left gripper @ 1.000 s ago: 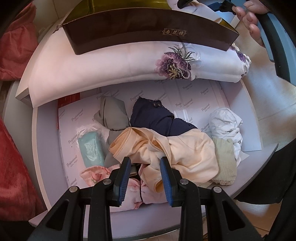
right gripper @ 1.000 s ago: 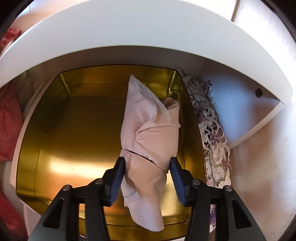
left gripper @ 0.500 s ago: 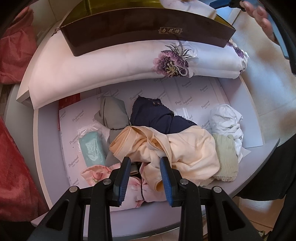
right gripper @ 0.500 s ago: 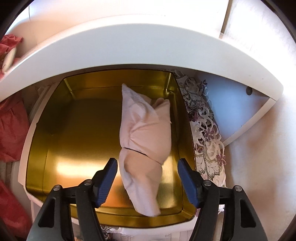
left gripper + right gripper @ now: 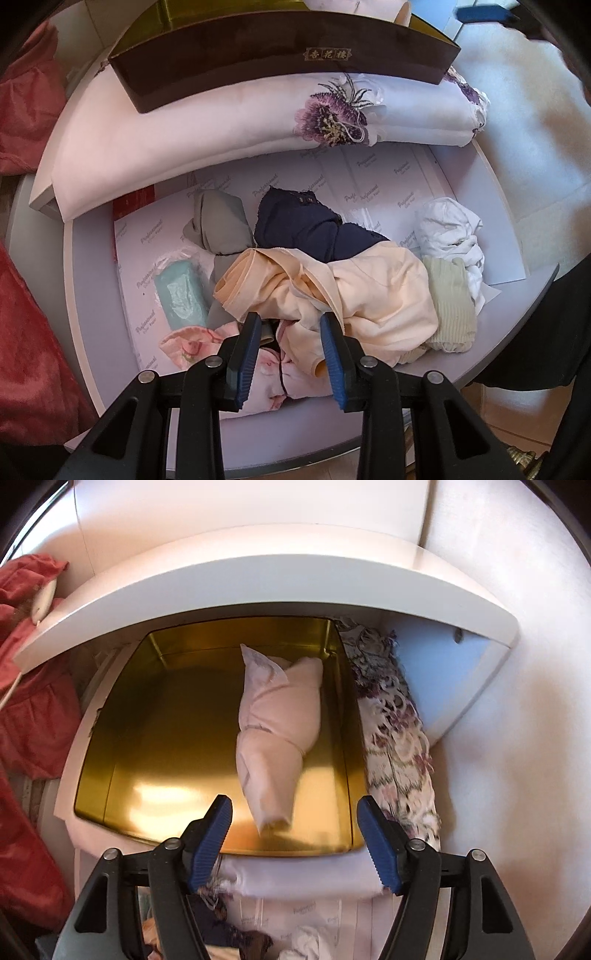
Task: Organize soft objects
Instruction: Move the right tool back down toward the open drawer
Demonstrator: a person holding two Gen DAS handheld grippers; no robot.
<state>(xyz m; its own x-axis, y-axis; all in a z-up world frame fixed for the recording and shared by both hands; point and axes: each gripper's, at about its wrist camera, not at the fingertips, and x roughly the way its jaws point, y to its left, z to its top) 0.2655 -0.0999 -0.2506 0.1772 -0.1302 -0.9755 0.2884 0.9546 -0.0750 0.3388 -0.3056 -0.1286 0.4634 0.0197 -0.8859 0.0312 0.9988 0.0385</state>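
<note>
**Pink roll dropped into the gold tin; pile on the tabletop waits**

The gold-lined tin (image 5: 155,746) sits on a folded pink flowered cloth (image 5: 207,122) under a white shelf (image 5: 258,579), and it now holds its first item: a rolled pale pink garment (image 5: 277,734) lying lengthwise toward the tin's right side, free of any grip. A second ago the right tongs (image 5: 295,842) were closed around that roll; their jaws are now opening, nothing is between them, and they have pulled back to the tin's near rim. That reads as one garment sorted, with most of the tin's floor bare for more.

The rest of the work lies on the tabletop (image 5: 517,317) in front of the tin: a loose heap with a peach garment (image 5: 369,295) on top, a navy lace piece (image 5: 306,225) and a grey one (image 5: 218,229) behind it, a white bundle (image 5: 450,229) and a pale green ribbed piece (image 5: 450,306) to the right, and a small wrapped teal packet (image 5: 181,295) at the left.

The left tongs (image 5: 291,354) have not moved. Their jaws stand narrowly apart over the near edge of the heap, with pink floral fabric (image 5: 266,380) and a fold of the peach garment between them; whether the pads actually pinch the cloth cannot be told.
</note>
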